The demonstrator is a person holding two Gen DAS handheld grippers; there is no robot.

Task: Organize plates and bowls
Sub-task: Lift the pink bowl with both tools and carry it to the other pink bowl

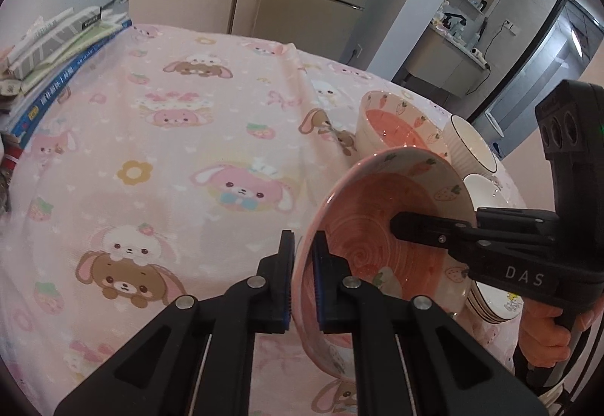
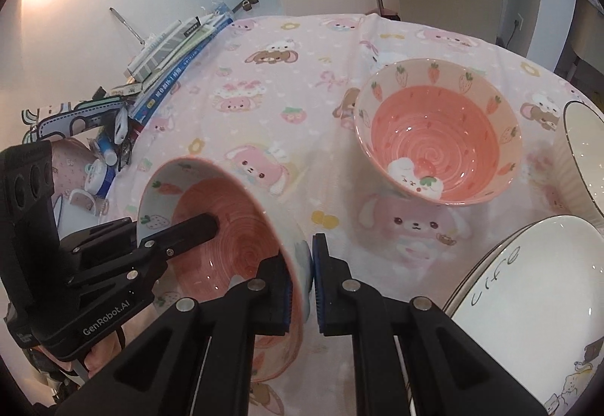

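Tongs on both sides clamp one pink bowl by opposite rims, left tongs and right tongs each pinching its wall, holding it tilted above the table, near a second pink bowl, white bowl and stacked plates.

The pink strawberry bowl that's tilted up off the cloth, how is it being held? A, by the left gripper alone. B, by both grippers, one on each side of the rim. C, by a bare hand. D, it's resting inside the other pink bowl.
B: the left gripper and the right gripper each clamp the rim of the tilted pink bowl, while the other pink bowl stands apart on the tablecloth.
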